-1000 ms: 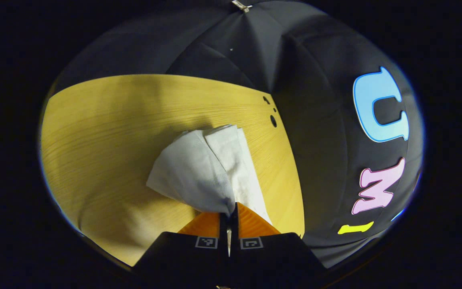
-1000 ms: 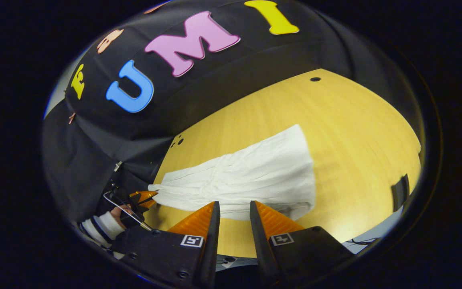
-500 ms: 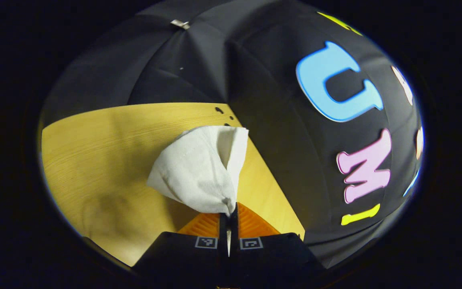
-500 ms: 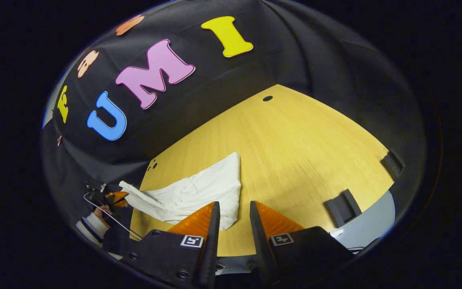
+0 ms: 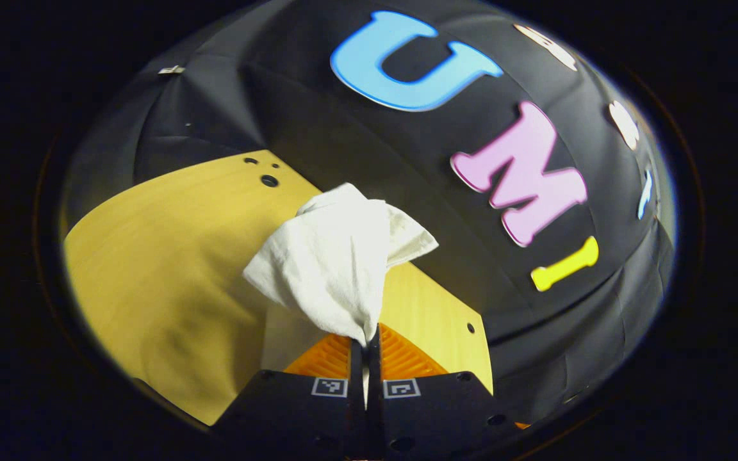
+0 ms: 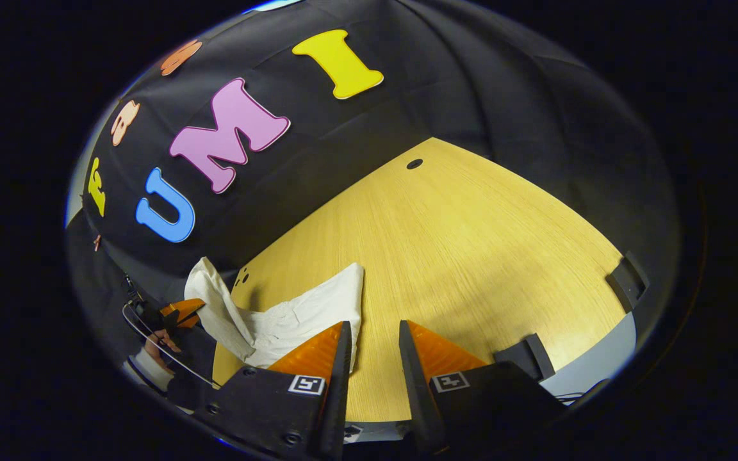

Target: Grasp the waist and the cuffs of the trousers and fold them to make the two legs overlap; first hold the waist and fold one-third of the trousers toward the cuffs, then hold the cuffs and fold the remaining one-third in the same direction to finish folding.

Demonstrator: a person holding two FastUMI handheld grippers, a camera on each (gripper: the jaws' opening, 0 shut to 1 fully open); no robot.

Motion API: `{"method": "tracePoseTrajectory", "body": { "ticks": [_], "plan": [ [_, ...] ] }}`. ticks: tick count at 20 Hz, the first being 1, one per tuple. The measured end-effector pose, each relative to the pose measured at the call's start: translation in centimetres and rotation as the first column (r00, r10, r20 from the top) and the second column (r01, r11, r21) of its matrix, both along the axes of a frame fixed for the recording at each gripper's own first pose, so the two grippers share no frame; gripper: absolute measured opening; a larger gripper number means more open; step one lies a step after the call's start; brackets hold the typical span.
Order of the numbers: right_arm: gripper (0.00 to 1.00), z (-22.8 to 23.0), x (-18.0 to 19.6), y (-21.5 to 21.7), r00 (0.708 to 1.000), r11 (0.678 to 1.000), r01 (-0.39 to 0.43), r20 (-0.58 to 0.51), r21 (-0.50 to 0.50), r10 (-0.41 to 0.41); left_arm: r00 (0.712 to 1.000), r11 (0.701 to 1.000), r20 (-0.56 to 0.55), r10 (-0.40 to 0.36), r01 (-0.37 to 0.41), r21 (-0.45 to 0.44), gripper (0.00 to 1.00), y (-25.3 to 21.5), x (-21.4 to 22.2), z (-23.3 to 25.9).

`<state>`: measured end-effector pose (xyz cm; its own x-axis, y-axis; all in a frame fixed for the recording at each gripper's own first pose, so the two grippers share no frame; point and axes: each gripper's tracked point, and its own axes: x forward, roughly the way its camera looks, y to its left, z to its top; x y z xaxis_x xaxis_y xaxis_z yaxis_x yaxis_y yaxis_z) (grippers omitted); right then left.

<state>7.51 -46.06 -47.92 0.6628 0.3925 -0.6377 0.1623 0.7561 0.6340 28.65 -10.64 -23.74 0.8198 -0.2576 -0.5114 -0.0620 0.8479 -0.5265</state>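
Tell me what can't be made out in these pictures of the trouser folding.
- Left gripper view: which part of the trousers the left tongs pinch; bunched cloth hides it.
- Right gripper view: the trousers' near edge, behind the right tongs.
- Right gripper view: the hand, small, at the edge.

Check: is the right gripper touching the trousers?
Apart. In the right gripper view the right gripper stands open with bare table between its fingers; the trousers lie beyond the left finger, pinched by neither.
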Motion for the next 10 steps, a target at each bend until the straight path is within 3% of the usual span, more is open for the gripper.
{"method": "tracePoseTrajectory", "body": {
  "ticks": [5, 10],
  "plan": [
    [0.46, -1.0, 0.6, -2.4, 1.000, 1.000, 0.008, -0.008, 0.004, -0.007, 0.985, 0.985, -0.057, -0.163, 0.166, 0.050, 0.06, -8.6, -2.3, -4.0],
    [0.46, -2.2, 1.0, -5.7, 1.000, 1.000, 0.018, -0.017, 0.003, -0.017, 0.939, 0.928, -0.188, -0.288, 0.322, 0.189, 0.06, -14.0, -6.2, -11.1]
  ]
}}
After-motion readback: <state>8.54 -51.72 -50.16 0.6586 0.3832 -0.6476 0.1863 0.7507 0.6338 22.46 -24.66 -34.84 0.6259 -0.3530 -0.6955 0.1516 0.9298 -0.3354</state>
